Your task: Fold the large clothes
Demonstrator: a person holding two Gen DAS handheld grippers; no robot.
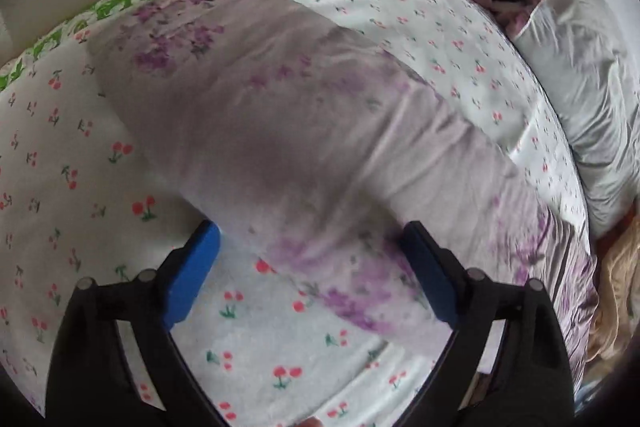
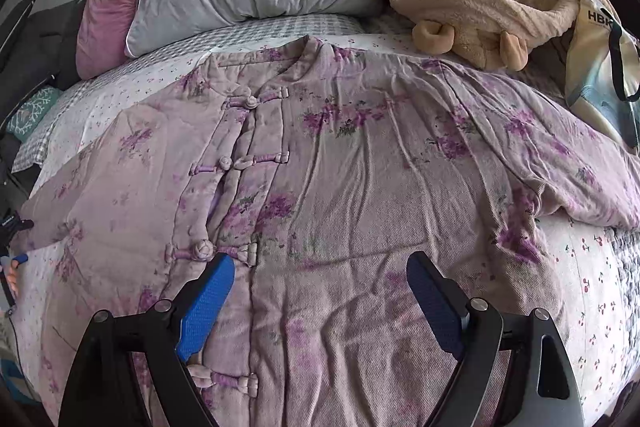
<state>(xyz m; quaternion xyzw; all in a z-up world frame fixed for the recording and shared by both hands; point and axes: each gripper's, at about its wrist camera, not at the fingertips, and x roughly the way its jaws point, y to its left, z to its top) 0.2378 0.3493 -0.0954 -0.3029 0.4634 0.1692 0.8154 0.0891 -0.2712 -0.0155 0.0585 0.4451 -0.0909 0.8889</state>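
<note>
The purple flowered jacket (image 2: 340,187) lies flat on the bed (image 2: 592,291). Both claws — left claw (image 1: 310,247), right claw (image 2: 320,279) — are apart, holding nothing. Best pinch the sleeve (image 1: 280,131) edge first, then fold inward.

Only readable bit is "HBK" in dark capitals on the cream tote bag (image 2: 596,67) lying at the bed's far right edge. Nothing else there is legible, the left wrist view included.

We find our left gripper (image 1: 310,267) angled steeply downward, jaws spread wide, blue pads (image 1: 192,275) at eight and four o'clock, clamping nothing. Our right gripper (image 2: 320,303) likewise points down, jaws wide apart, unloaded.
</note>
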